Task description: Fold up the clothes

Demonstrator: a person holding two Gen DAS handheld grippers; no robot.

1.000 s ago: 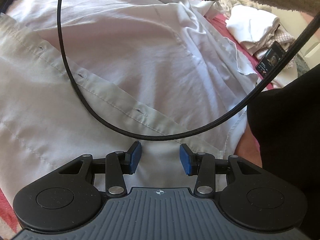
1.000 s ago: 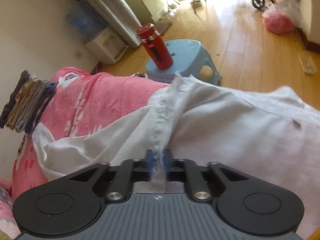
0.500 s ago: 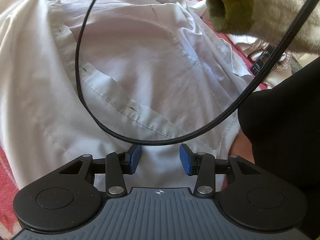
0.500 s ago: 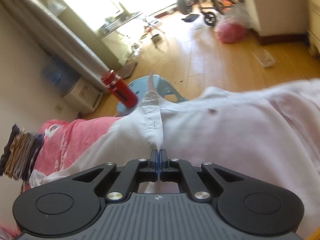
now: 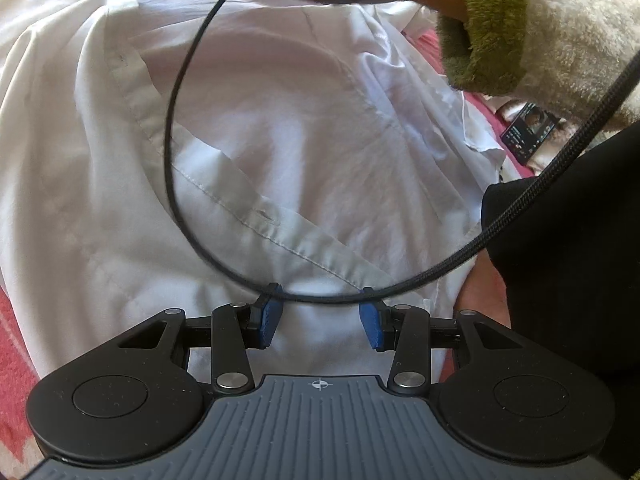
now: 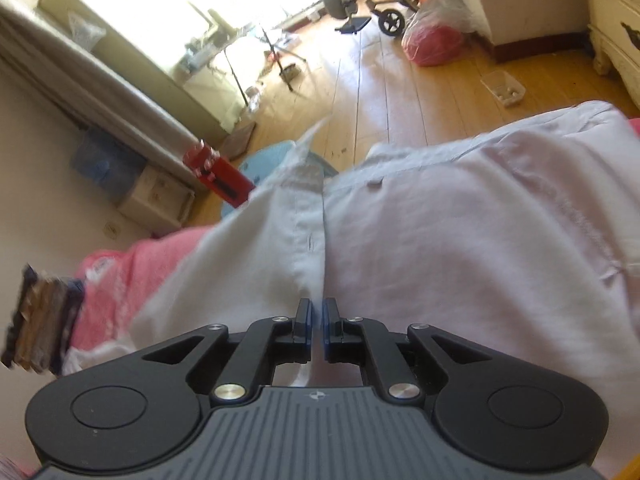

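- Left wrist view: the left gripper [image 5: 320,322] sits at the lower middle as it did a second ago, its blue pads partly apart with nothing between them, only cloth beneath.
- The white cotton button-up shirt [image 5: 280,152] fills most of the frame; its buttonhole placket, which earlier ran flatter across the left, now lies folded inward toward the centre.
- A hand in a fluffy cream sleeve with a green cuff [image 5: 520,36] has come in at the upper right, and the black braided cable [image 5: 180,120] loops lower across the cloth.
- Right wrist view: the right gripper [image 6: 316,320], clamped on the shirt's placket [image 6: 308,232] half a second ago, has just been opening; a thin gap shows, with the cloth edge in it, no longer pinched.
- The shirt lies over a pink fleece blanket [image 6: 120,272] at centre and right.
- A red bottle [image 6: 218,176] stands on a light-blue plastic stool [image 6: 264,160], upper left of centre.
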